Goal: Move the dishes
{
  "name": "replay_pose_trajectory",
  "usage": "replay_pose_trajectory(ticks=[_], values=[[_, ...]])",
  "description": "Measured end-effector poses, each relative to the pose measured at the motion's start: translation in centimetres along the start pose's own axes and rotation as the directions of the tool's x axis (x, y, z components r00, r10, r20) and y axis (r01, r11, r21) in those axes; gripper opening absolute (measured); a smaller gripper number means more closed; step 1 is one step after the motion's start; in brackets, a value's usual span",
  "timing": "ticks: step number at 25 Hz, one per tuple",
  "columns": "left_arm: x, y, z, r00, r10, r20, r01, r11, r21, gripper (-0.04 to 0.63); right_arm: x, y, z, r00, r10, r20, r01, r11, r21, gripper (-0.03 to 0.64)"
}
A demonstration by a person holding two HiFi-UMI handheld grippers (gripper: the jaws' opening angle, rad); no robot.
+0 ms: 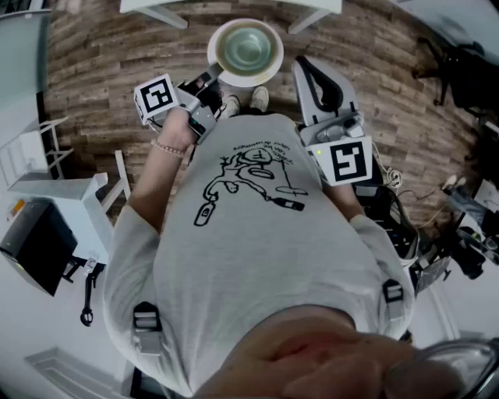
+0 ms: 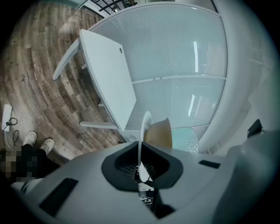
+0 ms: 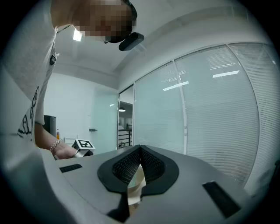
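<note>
In the head view a round dish (image 1: 245,51) with a wide cream rim and a greenish hollow hangs over the wooden floor in front of the person. My left gripper (image 1: 209,79) is shut on its near-left rim. The left gripper view shows that rim (image 2: 143,131) edge-on between the pads, with the dish's tan body (image 2: 159,133) to its right, and my left gripper (image 2: 141,154) clamped on it. My right gripper (image 1: 302,66) is held to the right of the dish, apart from it, jaws together. In its own view my right gripper (image 3: 139,152) points level at a glass wall and holds nothing.
A white table (image 1: 234,8) stands just beyond the dish; it shows as a white table (image 2: 105,74) against a frosted glass wall (image 2: 183,57) in the left gripper view. A white cart (image 1: 54,195) is at the left, a black chair (image 1: 460,70) and cables at the right.
</note>
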State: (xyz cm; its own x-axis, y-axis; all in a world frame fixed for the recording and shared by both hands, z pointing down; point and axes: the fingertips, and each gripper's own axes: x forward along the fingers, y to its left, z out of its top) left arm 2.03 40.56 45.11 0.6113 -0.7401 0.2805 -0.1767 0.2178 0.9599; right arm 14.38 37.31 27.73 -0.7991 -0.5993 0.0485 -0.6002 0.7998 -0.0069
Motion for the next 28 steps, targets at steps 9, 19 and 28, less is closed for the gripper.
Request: replay_pose_trajectory(ticks=[9, 19, 28], values=[[-0.2, 0.2, 0.3, 1.0, 0.016, 0.002, -0.016, 1.0, 0.016, 0.011, -0.3, -0.2, -0.2, 1.0, -0.006, -0.001, 0.006, 1.0, -0.01, 0.034], [-0.2, 0.1, 0.4, 1.0, 0.006, 0.017, -0.006, 1.0, 0.018, 0.012, -0.7, -0.6, -0.2, 1.0, 0.001, -0.002, -0.001, 1.0, -0.009, 0.037], [3.6, -0.4, -0.1, 0.999, 0.025, 0.032, -0.025, 1.0, 0.014, 0.012, -0.7, -4.8, -1.2, 1.0, 0.02, -0.015, -0.02, 1.0, 0.02, 0.038]])
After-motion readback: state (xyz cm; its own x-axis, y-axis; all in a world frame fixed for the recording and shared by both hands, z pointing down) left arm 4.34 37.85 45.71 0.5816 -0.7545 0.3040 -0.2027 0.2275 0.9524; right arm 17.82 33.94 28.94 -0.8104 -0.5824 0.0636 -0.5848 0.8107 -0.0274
